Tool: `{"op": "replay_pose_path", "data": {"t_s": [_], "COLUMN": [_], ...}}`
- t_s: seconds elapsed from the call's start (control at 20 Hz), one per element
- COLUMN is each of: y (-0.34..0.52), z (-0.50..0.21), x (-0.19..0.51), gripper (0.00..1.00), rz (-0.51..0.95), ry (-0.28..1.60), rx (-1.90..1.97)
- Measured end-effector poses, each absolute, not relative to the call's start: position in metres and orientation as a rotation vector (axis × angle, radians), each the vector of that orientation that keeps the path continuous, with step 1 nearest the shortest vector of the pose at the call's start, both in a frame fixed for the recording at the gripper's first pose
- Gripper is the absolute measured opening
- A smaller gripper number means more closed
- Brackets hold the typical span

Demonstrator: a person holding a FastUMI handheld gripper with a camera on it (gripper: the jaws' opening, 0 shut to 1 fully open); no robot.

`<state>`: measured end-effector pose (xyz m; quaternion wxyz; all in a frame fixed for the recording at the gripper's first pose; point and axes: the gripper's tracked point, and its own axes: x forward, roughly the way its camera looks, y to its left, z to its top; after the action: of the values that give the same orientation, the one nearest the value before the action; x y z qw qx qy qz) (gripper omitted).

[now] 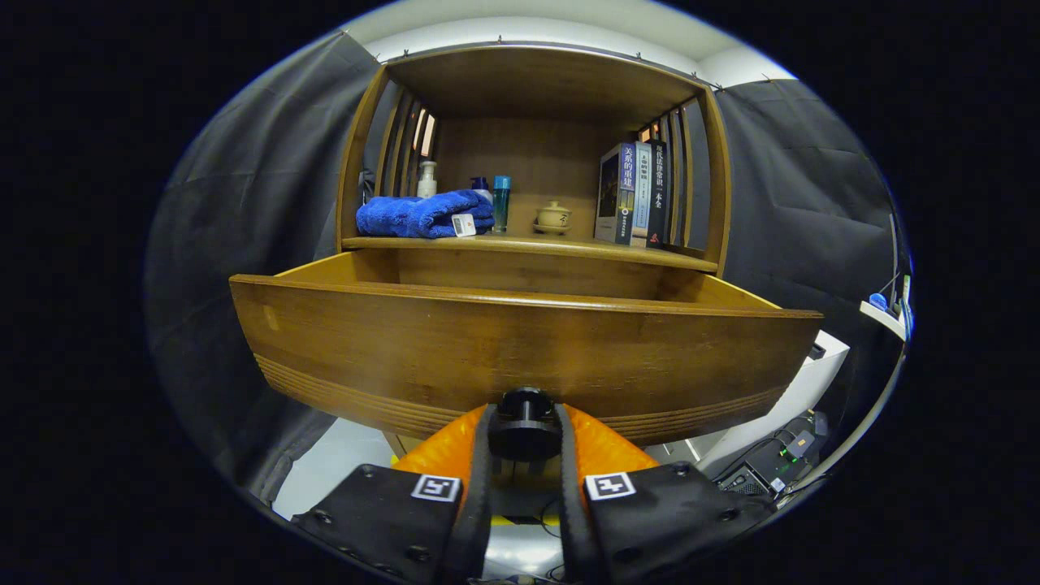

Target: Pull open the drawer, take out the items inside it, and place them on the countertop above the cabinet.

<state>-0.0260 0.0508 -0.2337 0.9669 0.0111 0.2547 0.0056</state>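
Observation:
The wooden drawer (520,341) stands pulled well out of the cabinet, its front panel close ahead of me. Its inside is hidden behind the front panel. My gripper (525,422) is shut on the drawer's black round knob (525,418), with one orange finger (455,447) pressed on each side of it. Above the drawer runs the countertop (569,248), a wooden shelf inside an open alcove.
On the countertop lie a folded blue towel (422,215) with a small white tag, a white bottle (426,179), a blue tube (501,203), a small lidded cup (553,218) and several upright books (634,195). Electronics and cables (780,463) sit low beside the cabinet.

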Motion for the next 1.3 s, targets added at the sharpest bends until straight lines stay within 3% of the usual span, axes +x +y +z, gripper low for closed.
{"op": "replay_pose_path", "data": {"t_s": [0.4,0.75,1.05,1.3], "y": [0.061,0.073,0.044,-0.001], "z": [-0.228,-0.11,-0.023,-0.017], "x": [-0.027,-0.013,0.018,0.065], "gripper": [0.71,0.98,0.98,0.98], "rz": [0.063,0.098,0.005,-0.152], "ry": [0.49,0.197,0.126,0.243], "rx": [-0.059,-0.085,-0.108,0.022]}}
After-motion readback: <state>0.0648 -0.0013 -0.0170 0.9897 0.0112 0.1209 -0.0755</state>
